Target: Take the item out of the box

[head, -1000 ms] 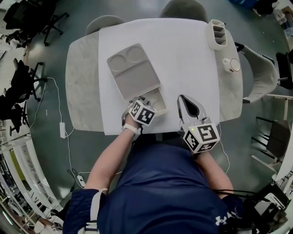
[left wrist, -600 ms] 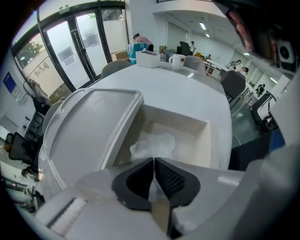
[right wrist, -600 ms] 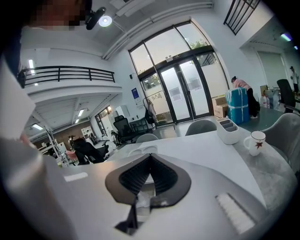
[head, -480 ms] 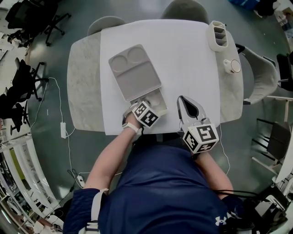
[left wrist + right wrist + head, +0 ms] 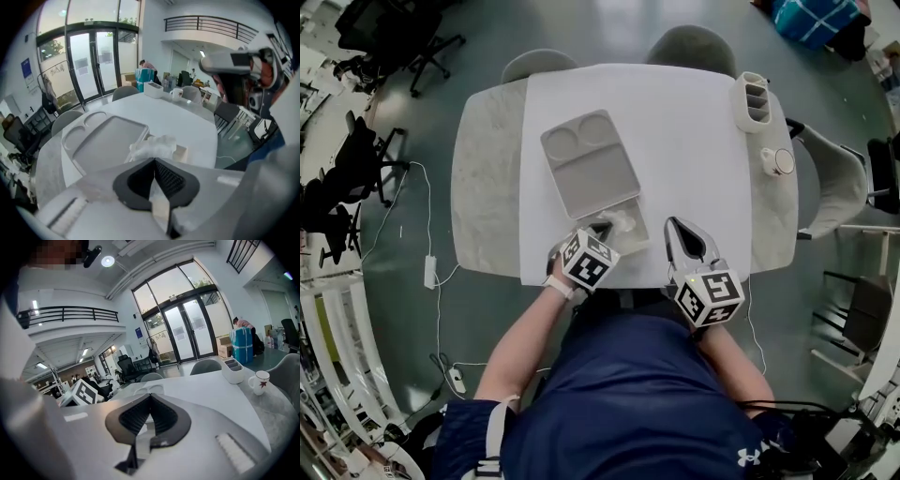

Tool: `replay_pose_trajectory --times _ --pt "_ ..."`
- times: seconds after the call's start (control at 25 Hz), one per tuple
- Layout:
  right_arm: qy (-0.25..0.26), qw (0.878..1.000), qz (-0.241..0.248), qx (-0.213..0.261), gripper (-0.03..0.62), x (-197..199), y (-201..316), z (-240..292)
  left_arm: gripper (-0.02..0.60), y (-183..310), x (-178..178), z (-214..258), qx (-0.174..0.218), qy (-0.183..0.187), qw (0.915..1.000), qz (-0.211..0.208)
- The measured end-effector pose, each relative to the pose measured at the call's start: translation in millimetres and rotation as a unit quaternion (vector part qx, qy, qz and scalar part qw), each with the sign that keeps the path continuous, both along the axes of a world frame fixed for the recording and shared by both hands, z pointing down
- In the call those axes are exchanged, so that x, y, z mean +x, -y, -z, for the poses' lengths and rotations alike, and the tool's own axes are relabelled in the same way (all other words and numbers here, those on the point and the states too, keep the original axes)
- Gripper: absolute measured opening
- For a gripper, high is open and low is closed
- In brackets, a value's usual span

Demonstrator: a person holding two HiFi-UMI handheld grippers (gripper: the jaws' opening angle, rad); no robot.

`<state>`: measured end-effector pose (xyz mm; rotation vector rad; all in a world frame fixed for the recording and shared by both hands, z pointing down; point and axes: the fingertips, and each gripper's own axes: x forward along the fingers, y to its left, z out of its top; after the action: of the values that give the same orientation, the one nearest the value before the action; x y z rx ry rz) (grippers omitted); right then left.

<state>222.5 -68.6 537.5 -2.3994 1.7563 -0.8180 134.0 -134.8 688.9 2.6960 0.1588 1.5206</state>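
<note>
Lift up and back with the left gripper (image 5: 153, 160), closed on what appears to be the near edge of the white crumpled item (image 5: 154, 146) protruding straight ahead from the open box (image 5: 182, 152), not with the closed, empty right gripper (image 5: 150, 399) farther off.

Open white sheet (image 5: 694, 159) between tray (image 5: 589, 164) and organizer (image 5: 753, 100); cup (image 5: 776, 161) at right edge.

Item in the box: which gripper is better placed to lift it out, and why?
Left. The left gripper is at the box, shut on the item; the right gripper sits apart, shut and empty.
</note>
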Motion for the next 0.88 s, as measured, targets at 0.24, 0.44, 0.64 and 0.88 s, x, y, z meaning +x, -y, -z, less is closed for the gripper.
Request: replay_pose_trajectory --times 0.24,0.44,0.64,0.88 --pt "-0.006 1.000 0.016 0.007 0.002 -2 11 6 0.006 27 -3 73 0.000 -0.103 0.9927 0.063" --pt "-0.023 0.999 0.030 0.022 0.002 -2 26 25 0.006 49 -15 135 0.004 -0.170 0.9799 0.104" --pt "-0.021 0.998 0.045 0.042 0.002 -8 43 47 0.006 64 -29 189 -0.006 -0.230 0.9613 0.151" --pt "-0.037 0.995 0.062 0.071 0.002 -9 60 79 0.006 81 -51 228 -0.001 -0.280 0.9376 0.206"
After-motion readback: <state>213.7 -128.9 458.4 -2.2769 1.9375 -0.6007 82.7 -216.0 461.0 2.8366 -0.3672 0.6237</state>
